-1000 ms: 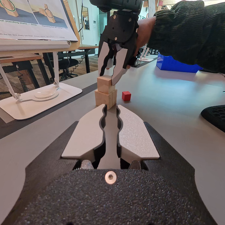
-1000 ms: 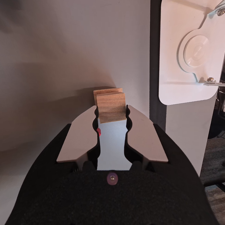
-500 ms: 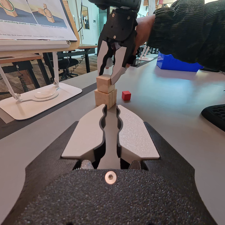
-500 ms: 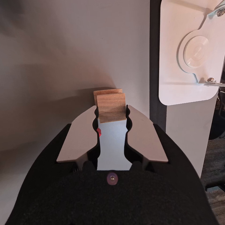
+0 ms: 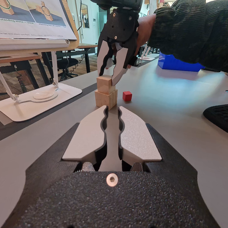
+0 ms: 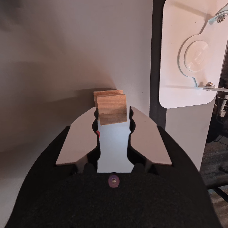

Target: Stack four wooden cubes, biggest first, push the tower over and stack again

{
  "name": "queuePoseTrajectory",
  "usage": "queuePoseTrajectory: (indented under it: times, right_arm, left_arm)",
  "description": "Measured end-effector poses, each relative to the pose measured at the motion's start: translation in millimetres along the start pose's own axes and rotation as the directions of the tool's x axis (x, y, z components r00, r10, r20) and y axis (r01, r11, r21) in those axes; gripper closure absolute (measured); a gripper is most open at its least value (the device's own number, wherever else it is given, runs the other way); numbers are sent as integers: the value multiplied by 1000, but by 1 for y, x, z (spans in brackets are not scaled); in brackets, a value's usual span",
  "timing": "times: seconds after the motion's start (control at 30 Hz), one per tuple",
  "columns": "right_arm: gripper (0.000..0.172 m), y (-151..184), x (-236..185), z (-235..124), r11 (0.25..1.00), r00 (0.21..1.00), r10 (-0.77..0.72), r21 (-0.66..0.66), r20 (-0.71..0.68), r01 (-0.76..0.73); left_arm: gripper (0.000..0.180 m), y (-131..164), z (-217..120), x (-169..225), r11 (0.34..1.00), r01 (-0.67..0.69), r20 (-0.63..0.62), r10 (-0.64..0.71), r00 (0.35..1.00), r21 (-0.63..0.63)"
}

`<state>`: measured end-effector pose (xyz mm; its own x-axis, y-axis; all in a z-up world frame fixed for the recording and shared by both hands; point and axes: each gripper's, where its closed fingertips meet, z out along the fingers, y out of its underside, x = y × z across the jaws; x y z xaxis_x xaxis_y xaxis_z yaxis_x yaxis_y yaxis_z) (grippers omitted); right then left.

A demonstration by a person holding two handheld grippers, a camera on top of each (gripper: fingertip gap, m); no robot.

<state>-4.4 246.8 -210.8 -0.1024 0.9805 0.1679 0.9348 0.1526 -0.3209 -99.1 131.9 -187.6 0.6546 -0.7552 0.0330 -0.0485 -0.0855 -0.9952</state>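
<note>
Two light wooden cubes are stacked on the grey table. The smaller upper cube (image 5: 104,83) sits a little off-centre on the larger lower cube (image 5: 105,98). My right gripper (image 5: 107,79) points down over the upper cube. In the right wrist view its fingers (image 6: 113,108) straddle the upper cube (image 6: 111,111), with a clear gap at the right pad (image 6: 132,111), so it is open. The lower cube (image 6: 107,91) shows behind. My left gripper (image 5: 112,108) lies low on the table just in front of the lower cube, slightly open and empty. A small red cube (image 5: 127,96) stands right of the stack.
A white stand base (image 5: 37,102) with a printed sheet (image 5: 30,18) above it is at the left, across a dark strip (image 5: 86,88). A blue bin (image 5: 178,64) is at the back right and a black mat (image 5: 217,116) at the right. A person's dark sleeve (image 5: 191,30) reaches in above. The left gripper's tips are roughly 15 centimetres from the right gripper's.
My right gripper's fingers, shut on the upper cube in the earlier frames, have spread apart and let it go on the lower cube. My left gripper has not moved.
</note>
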Motion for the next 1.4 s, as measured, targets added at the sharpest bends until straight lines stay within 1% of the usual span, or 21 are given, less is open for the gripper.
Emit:
queuePoseTrajectory:
  times: [0.1, 0.2, 0.23, 0.3, 0.47, 0.53, 0.63, 0.7, 0.77, 0.83, 0.9, 1.03, 1.1, 1.17, 1.23, 1.33, 1.4]
  right_arm:
    - [111, -2, 2, -6, 1000, 1000, 9, 25, -11, -9]
    - [115, -5, 6, -30, 992, 997, 71, 106, -25, -68]
    - [116, 0, 6, -35, 990, 995, 94, 111, -34, -90]
    - [116, 20, 1, -36, 986, 988, 147, 83, -54, -142]
    - [117, 74, -27, -8, 940, 938, 341, 27, -69, -340]
    - [117, 82, -37, 3, 918, 915, 397, 34, -69, -395]
    - [119, 85, -40, 17, 894, 891, 448, 43, -71, -446]
    - [132, 86, -40, 23, 878, 876, 479, 38, -61, -477]
    - [145, 87, -41, 27, 869, 868, 495, 6, -35, -495]
    - [145, 80, -38, 19, 881, 881, 474, 10, -6, -473]
    - [145, 62, -29, -1, 909, 910, 414, 56, 3, -414]
    - [144, 15, -12, -49, 969, 981, 196, 153, -9, -192]
    - [144, -4, -9, -62, 981, 996, 89, 173, 4, -89]
    - [144, -16, -5, -64, 986, 1000, 19, 168, 19, -22]
    - [144, -21, -4, -59, 987, 998, -24, 159, 50, 15]
    - [144, -22, -5, -48, 987, 994, -49, 156, 100, 33]
    - [144, -20, -3, -42, 988, 993, -53, 150, 108, 37]
  left_arm:
    - [166, 0, 0, -1, 1000, -4, 7, 4, 1000, 1]
    - [166, -2, -1, -2, 1000, -7, 15, 7, 1000, 9]
    - [166, -2, -2, -2, 1000, -6, 16, 6, 1000, 10]
    - [166, -4, -2, -3, 1000, -9, 21, 8, 1000, 17]
    - [167, -6, -2, -2, 1000, -7, 21, 7, 1000, 26]
    - [167, -6, -1, -1, 1000, -7, 17, 7, 1000, 24]
    - [167, -5, -1, 0, 1000, -11, 15, 11, 1000, 18]
    - [167, -4, -1, 0, 1000, -11, 16, 11, 1000, 14]
    - [167, -3, -1, -1, 1000, -9, 19, 9, 1000, 12]
    - [167, -3, -1, -1, 1000, -6, 19, 6, 1000, 12]
    - [166, -3, 0, -1, 1000, -4, 15, 4, 1000, 12]
    - [166, -3, 0, -1, 1000, -4, 12, 4, 1000, 10]
    - [166, -3, 0, 0, 1000, -1, 10, 1, 1000, 10]
    - [166, -3, 0, 0, 1000, -1, 11, 1, 1000, 7]
    - [165, -2, 0, 1, 1000, 1, 4, -1, 1000, 2]
    - [165, -1, 0, 2, 1000, -7, 1, 7, 1000, -2]
    - [164, -1, 1, 2, 1000, -9, 1, 9, 1000, -1]
